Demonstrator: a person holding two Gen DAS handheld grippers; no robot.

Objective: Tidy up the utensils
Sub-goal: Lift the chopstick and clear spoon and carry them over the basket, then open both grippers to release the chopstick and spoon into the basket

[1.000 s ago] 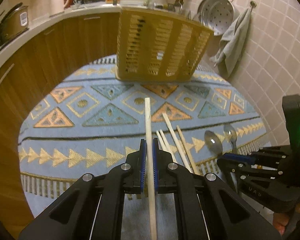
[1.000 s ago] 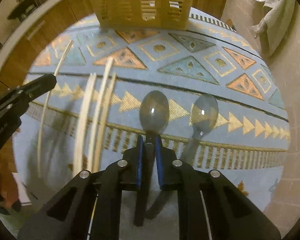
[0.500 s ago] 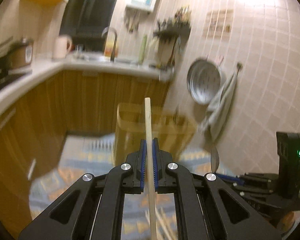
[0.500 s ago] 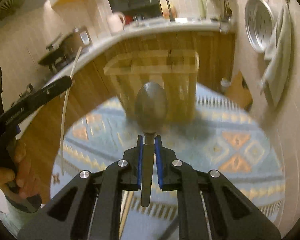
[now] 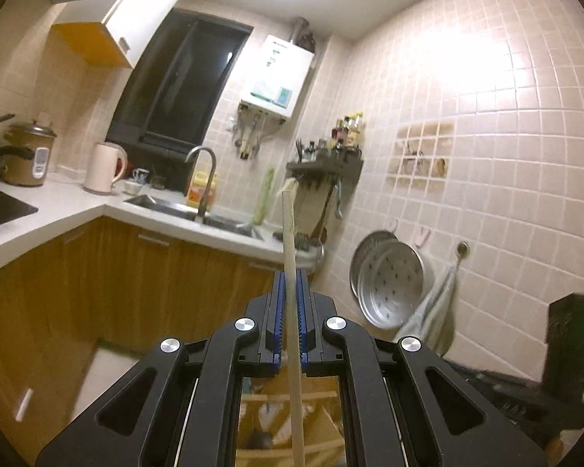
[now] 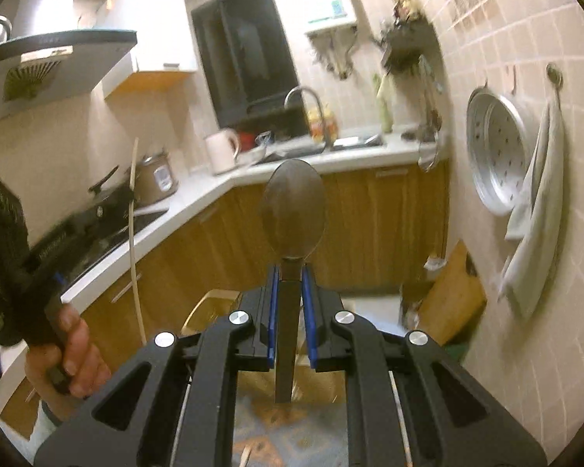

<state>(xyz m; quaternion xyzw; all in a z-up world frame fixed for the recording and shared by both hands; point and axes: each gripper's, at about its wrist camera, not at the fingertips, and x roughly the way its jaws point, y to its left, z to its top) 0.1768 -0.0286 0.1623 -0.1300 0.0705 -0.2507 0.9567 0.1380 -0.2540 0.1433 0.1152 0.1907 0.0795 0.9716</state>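
While left tongs stayed clamped on upright chopstick and right tongs on spoon (basket below, blurred), best lowered handle-first, slowly, into separate slots.

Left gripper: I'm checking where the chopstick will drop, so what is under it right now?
Below the left gripper, which holds the chopstick, parts of the yellow utensil basket show through the frame's gaps. The gripper body covers the rest, so its compartments cannot be told.
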